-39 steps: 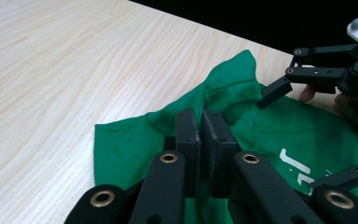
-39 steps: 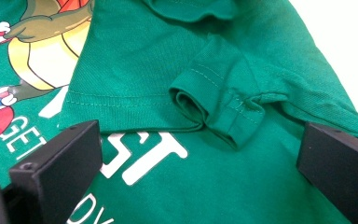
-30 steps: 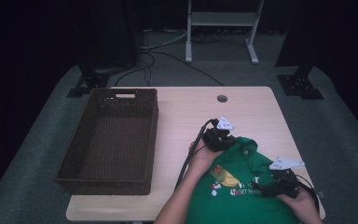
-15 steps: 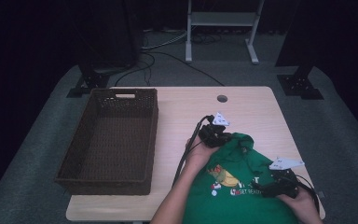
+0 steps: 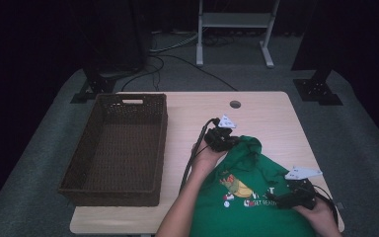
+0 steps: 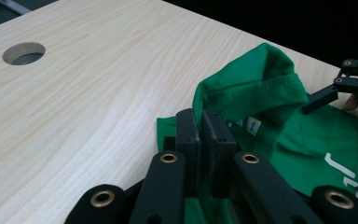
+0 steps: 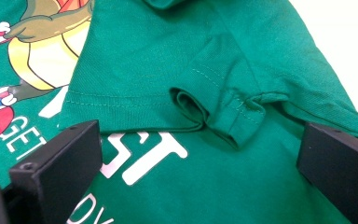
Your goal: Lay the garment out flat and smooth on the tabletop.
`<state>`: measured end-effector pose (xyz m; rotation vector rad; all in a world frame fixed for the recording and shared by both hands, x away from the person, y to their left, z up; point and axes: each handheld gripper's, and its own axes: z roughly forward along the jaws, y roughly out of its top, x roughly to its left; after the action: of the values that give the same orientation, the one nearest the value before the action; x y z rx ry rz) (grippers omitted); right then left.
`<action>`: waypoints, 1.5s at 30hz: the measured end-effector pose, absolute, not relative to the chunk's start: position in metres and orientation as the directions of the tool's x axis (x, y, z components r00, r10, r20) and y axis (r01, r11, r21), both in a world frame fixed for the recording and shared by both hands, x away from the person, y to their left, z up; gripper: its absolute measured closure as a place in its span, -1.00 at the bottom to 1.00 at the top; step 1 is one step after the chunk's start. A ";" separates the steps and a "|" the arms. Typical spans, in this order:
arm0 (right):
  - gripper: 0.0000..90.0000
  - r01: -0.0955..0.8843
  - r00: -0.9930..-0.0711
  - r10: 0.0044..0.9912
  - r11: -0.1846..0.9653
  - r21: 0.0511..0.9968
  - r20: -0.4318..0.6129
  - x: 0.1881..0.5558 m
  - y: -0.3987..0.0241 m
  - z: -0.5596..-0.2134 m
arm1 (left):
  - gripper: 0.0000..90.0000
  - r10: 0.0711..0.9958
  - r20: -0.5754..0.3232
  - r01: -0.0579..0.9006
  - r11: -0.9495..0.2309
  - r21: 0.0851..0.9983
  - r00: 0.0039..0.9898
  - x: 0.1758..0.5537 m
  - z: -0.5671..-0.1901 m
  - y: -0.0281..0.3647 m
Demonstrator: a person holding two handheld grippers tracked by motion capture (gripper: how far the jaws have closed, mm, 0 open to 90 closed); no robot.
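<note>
A green T-shirt (image 5: pixel 256 197) with a cartoon print and white lettering lies on the near right part of the table. My left gripper (image 5: pixel 228 141) is at the shirt's far edge and is shut on a fold of the green cloth (image 6: pixel 242 95), which stands up in a ridge beyond its fingertips (image 6: pixel 213 122). My right gripper (image 5: pixel 296 196) rests over the shirt's right side, near the table's front right corner. Its jaws stand wide open over a folded sleeve hem (image 7: pixel 214 112), and nothing is between its pads (image 7: pixel 74 149).
An empty dark wicker basket (image 5: pixel 74 165) takes up the left part of the light wooden table (image 5: pixel 187 113). A round cable hole (image 5: pixel 235 104) is at the far middle. Bare wood lies between basket and shirt. Stands and cables are on the floor beyond.
My left gripper has shifted a little to the left with the shirt's edge in it, and the fold has followed. The right gripper has kept still.
</note>
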<state>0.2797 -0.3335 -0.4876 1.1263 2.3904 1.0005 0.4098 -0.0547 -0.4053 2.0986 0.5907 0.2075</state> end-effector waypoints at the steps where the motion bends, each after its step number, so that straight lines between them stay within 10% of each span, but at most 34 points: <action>1: -1.00 0.548 -0.641 0.768 0.446 0.708 0.012 0.280 -0.334 -0.488 | 0.92 0.489 -0.081 0.335 -0.460 0.823 0.869 0.411 -0.406 -0.054; 45: -1.00 0.564 -0.633 0.774 0.451 0.692 0.012 0.275 -0.344 -0.486 | 0.92 0.589 -0.082 0.391 -0.421 0.819 0.804 0.445 -0.403 -0.021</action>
<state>0.2752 -0.3435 -0.4860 1.1442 2.3998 0.9731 0.4446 -0.0212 -0.4033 2.0650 0.7245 0.2703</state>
